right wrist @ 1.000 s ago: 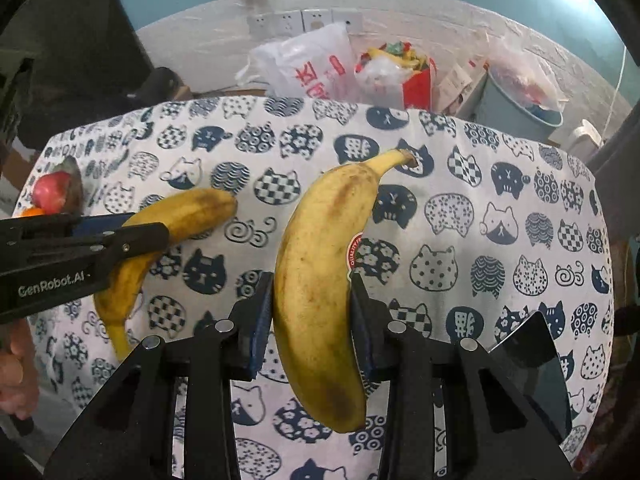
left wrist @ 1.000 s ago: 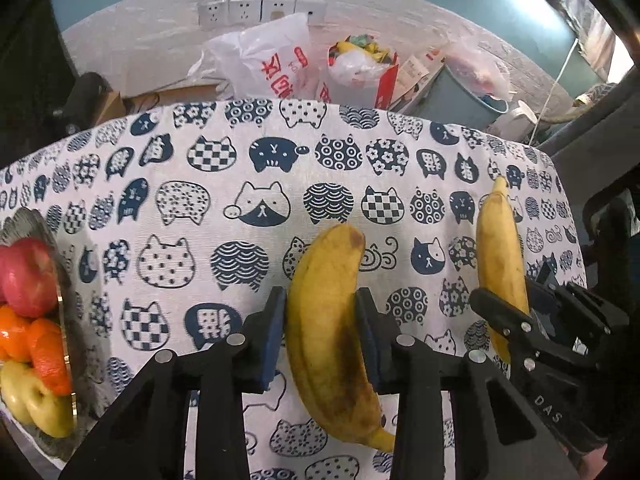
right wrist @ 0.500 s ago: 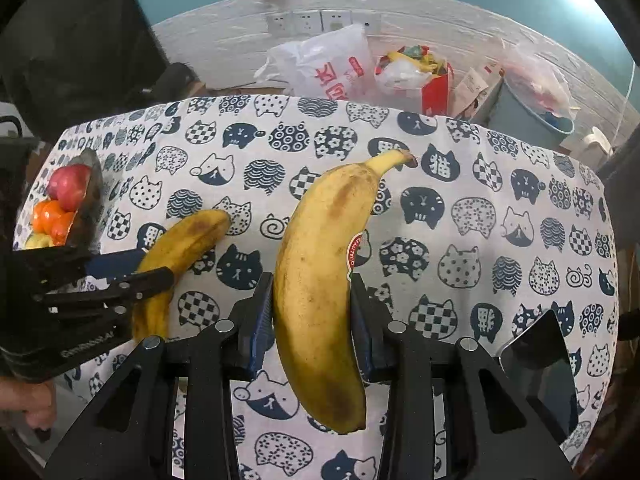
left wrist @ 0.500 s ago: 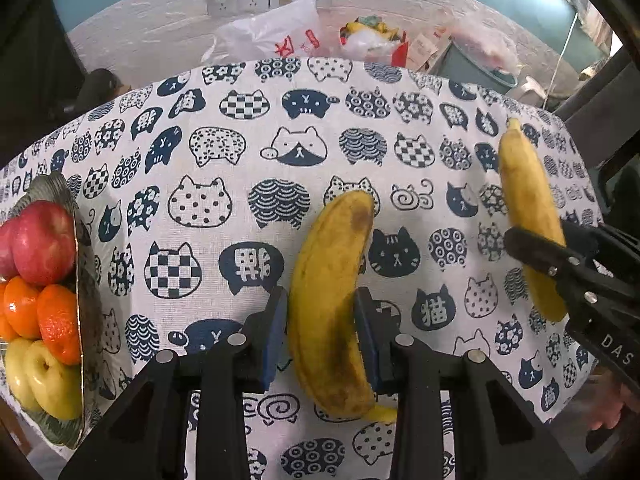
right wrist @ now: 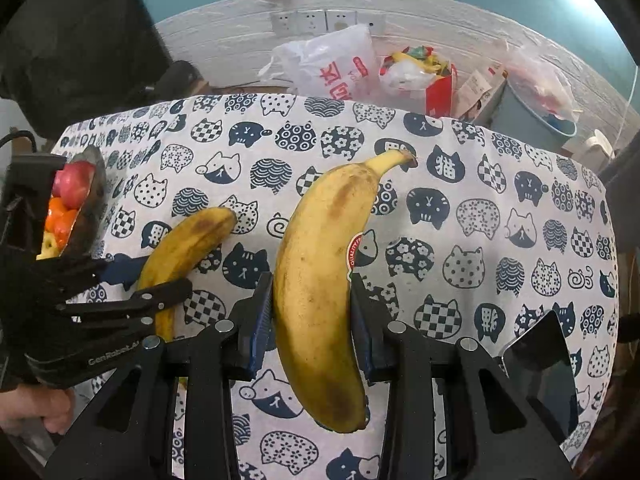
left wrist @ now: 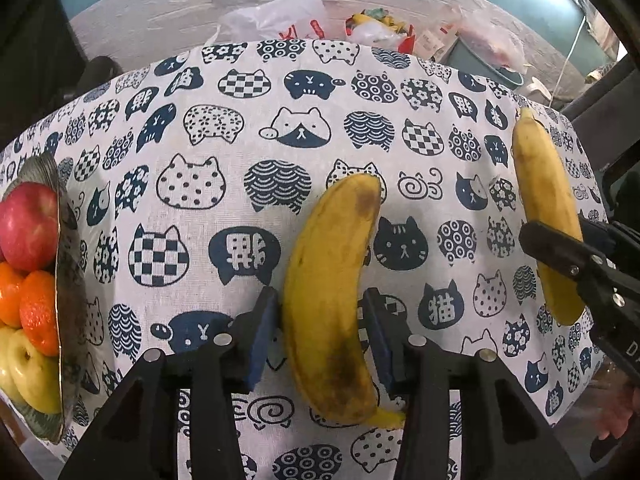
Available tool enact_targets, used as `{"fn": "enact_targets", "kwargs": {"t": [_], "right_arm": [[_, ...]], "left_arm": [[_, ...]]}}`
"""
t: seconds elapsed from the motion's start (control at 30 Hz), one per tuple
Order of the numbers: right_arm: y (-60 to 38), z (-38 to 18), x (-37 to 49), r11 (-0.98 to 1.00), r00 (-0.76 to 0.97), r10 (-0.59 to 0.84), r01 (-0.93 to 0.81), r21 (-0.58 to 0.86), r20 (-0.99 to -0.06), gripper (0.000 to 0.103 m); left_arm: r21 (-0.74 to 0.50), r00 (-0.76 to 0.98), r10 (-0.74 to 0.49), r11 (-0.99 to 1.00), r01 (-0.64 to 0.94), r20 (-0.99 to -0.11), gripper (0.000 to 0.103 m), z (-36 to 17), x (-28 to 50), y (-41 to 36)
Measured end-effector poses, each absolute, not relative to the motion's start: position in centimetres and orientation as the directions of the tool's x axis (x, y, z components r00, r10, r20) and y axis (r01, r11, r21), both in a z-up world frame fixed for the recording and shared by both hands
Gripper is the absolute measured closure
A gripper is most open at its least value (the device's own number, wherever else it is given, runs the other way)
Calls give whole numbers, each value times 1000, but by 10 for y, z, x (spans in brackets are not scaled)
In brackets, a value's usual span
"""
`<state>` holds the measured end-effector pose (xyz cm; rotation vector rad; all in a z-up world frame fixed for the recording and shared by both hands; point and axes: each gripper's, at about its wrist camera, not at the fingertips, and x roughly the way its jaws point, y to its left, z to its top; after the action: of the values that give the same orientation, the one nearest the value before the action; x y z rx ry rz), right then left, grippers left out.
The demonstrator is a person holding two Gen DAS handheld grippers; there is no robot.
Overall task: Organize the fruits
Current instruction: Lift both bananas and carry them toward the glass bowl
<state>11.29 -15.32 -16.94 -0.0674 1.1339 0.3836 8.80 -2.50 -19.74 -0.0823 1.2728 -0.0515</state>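
My left gripper is shut on a spotted banana and holds it above the cat-print tablecloth. My right gripper is shut on a larger stickered banana, also lifted. Each gripper and its banana show in the other view: the right one at the left wrist view's right edge, the left one at the right wrist view's lower left. A silver fruit bowl at the left edge holds a red apple, oranges and green apples.
Behind the table's far edge lie white and red plastic bags, a grey bin and wall sockets. A dark flat object sits at the right wrist view's lower right.
Both grippers have risen and pulled back with their bananas; more tablecloth shows. The bowl has come further into view at the left.
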Motion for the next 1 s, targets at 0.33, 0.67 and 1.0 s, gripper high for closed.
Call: {"fn": "enact_targets", "kwargs": {"t": [0.33,0.67,1.0], "right_arm": [[-151,-164,111,931,374,268,-337,139,-888,69],[-141,-151,107,924,394,282,-356,138,-874,69],[-125,-128,101,913,417,311,-382,146,-854,69]], "left_arm": [[-69,300,-71,997,19,-951,68,-195,84,-28],[-62,372,-73,997,42,-925,68,-159,79,-28],[-78,420,-73,997,7,-904,68,-124,61,-3]]}}
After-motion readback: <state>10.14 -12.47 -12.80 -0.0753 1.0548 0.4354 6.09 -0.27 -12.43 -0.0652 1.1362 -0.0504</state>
